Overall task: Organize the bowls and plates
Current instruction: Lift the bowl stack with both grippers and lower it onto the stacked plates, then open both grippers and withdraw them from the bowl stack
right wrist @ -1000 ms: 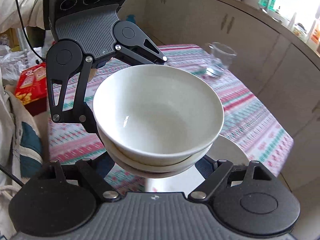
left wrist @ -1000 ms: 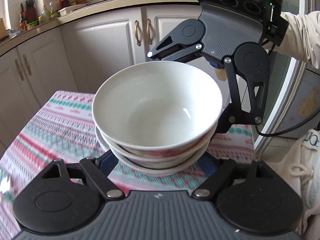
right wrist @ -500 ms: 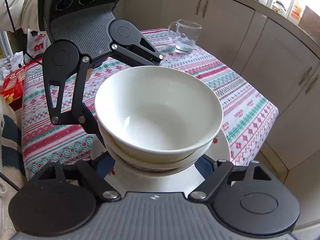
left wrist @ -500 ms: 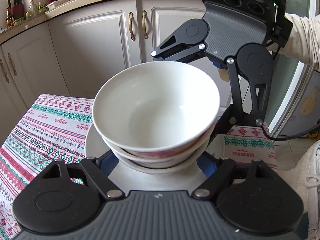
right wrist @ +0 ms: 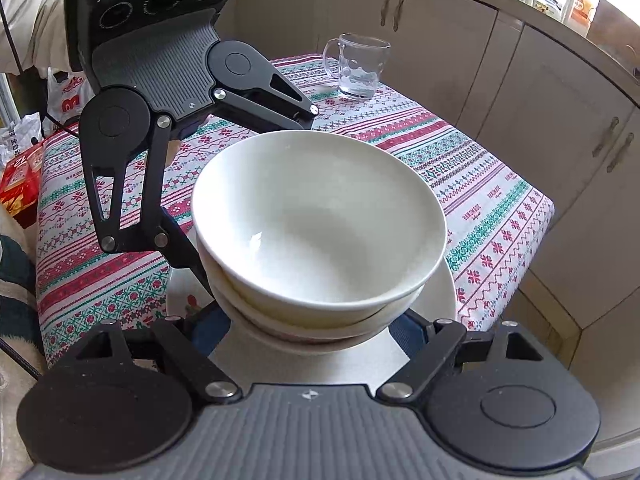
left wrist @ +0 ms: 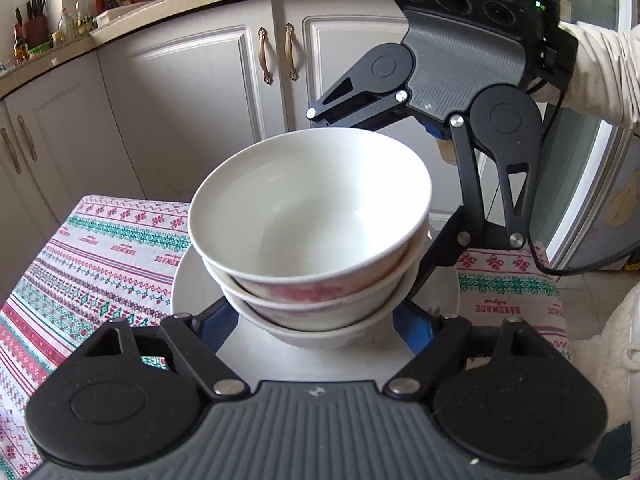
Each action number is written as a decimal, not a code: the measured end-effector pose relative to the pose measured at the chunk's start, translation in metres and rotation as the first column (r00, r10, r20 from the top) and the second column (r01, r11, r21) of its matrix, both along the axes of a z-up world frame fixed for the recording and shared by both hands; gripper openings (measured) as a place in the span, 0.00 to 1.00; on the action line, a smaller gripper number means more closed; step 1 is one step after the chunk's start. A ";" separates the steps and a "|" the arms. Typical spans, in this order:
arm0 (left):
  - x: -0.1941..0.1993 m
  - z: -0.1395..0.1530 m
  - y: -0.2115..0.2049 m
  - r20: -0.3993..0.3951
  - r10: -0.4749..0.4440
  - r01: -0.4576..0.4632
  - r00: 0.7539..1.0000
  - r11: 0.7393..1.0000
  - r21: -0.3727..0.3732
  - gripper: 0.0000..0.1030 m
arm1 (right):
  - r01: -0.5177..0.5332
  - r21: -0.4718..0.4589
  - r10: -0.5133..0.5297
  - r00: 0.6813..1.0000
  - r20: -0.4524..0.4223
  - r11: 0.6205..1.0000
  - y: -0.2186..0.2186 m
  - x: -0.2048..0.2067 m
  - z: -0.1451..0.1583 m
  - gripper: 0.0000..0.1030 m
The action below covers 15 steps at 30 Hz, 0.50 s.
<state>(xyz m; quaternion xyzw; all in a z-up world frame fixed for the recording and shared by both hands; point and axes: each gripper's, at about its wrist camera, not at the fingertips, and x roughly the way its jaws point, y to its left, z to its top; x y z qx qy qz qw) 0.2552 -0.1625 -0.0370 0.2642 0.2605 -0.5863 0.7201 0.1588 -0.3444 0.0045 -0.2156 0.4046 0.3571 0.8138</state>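
bowl stack (left wrist: 316, 248) hides fingertips, plate (right wrist: 446, 292) mostly

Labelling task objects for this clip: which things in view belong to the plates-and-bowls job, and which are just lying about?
Part of the job:
- stack of bowls
- white plate under the stack
- left hand-held gripper and right hand-held gripper, one on each side of the stack

Lying about:
- glass mug on the tablecloth
- red box
- bottles on the counter
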 end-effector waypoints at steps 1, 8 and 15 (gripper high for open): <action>-0.001 0.000 0.000 0.004 0.003 -0.003 1.000 1.000 0.002 0.82 | 0.003 0.001 -0.003 1.000 0.004 1.000 0.000 -0.001 0.000 0.86; -0.008 0.006 0.011 0.028 0.065 -0.064 0.997 0.997 -0.037 0.94 | 0.031 -0.013 -0.031 0.999 0.037 0.999 0.003 -0.007 0.002 0.93; -0.037 0.022 0.036 0.064 0.162 -0.155 0.985 0.982 -0.105 0.95 | 0.080 -0.010 -0.079 0.993 0.091 0.997 0.007 -0.028 0.020 1.00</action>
